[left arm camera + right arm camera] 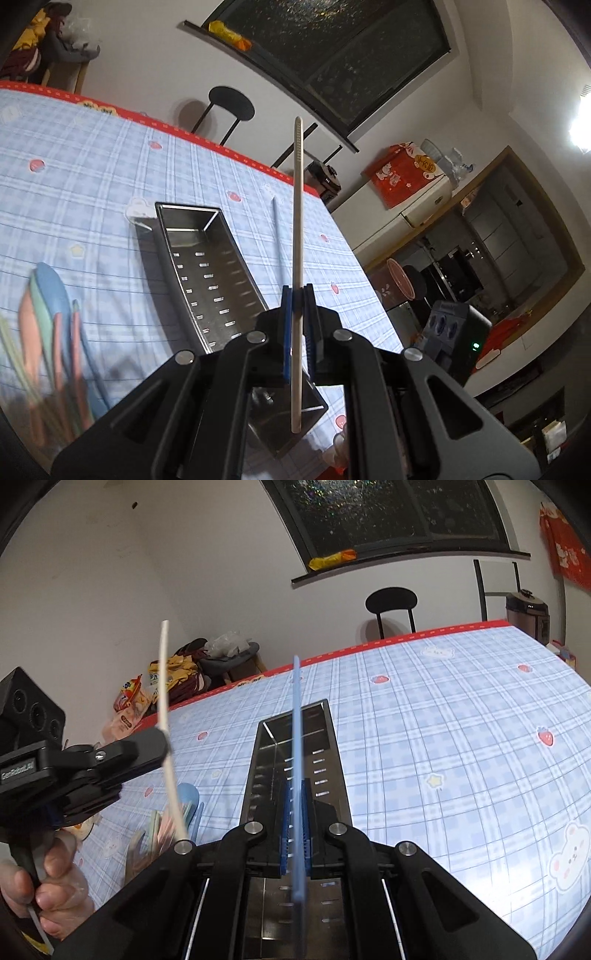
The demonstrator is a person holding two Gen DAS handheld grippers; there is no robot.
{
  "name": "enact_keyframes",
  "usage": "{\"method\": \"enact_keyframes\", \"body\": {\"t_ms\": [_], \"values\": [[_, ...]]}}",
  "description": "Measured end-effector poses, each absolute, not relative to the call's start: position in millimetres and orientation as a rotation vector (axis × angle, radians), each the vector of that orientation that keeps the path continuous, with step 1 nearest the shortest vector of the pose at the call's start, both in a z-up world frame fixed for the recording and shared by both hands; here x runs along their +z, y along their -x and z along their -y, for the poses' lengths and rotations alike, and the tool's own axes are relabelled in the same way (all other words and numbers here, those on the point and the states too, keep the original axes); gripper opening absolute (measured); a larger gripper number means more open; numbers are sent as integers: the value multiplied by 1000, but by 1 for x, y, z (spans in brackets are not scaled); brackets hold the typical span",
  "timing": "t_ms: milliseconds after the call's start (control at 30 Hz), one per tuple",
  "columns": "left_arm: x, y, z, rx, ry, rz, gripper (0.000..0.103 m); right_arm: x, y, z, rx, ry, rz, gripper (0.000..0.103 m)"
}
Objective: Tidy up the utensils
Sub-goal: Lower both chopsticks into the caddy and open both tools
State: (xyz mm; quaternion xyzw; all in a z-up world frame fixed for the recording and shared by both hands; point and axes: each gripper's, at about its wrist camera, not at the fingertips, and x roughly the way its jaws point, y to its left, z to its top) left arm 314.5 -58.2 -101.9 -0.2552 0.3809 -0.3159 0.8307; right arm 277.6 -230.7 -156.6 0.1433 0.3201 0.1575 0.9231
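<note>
Left wrist view: the left gripper [297, 314] is pinching a beige chopstick [297, 229] between its blue pads, the stick running up and away from the camera. Beneath and just beyond it lies a perforated steel tray [207, 266] on the tabletop [92, 177], which wears a blue plaid cloth with strawberry prints. A blue chopstick [277, 236] shows just beside the tray's right side. To the left, blurred, is a bunch of pastel spoons [48, 295]. Farther off, a black chair [231, 105] stands past the table's red edge.

Right wrist view: the right gripper [296, 812] is pressed onto the blue chopstick [297, 738], held above the steel tray [266, 768], which lies lengthwise ahead. At left, the person's left hand [48, 882] holds the left gripper [162, 738], clamped on the beige chopstick [164, 686]. The pastel spoons [184, 805] lie on the tabletop [443, 738] below it. Beyond, the chair [391, 602] sits against the wall under a dark window [388, 513].
</note>
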Motion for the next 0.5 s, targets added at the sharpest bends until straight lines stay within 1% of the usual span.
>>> {"method": "enact_keyframes", "body": {"t_ms": [233, 500], "values": [[-137, -330, 61, -631, 557, -897, 10, -162, -281, 228, 312, -290, -679, 6], [-166, -343, 72, -574, 499, -975, 9, -162, -281, 232, 267, -286, -679, 8]]}}
